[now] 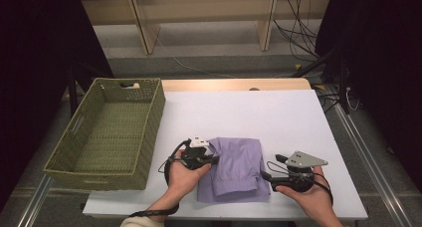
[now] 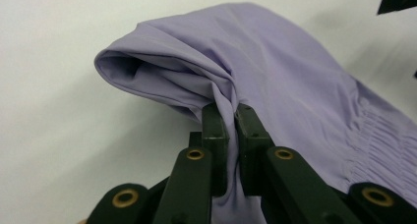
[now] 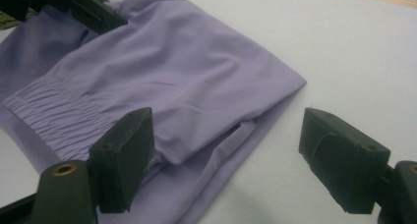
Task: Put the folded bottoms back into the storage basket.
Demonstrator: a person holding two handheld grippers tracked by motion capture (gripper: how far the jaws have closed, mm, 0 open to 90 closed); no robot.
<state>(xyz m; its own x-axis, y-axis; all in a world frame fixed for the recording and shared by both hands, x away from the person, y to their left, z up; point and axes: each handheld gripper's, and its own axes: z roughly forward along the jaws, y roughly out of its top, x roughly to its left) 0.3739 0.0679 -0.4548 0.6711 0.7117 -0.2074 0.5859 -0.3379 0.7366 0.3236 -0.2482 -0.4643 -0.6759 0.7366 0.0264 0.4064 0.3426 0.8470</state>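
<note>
Currently left gripper (image 2: 231, 123) pinches a raised fold of the folded lilac garment (image 1: 239, 167), jaws clamped tight on fabric. Right gripper (image 3: 226, 160) sits at the garment's opposite edge, jaws spread wide, one over the cloth. Green woven basket (image 1: 107, 132) beyond the left gripper, white table (image 1: 278, 117) underneath.

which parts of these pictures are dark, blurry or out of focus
High view: the white table is evenly lit, while the surroundings beyond the woven green basket fall into near black. Left gripper view: the folded lilac cloth is sharp near the pinch, and the black fingers blur toward the bottom edge. Right gripper view: the close fingers look soft; the cloth casts a faint shadow.
</note>
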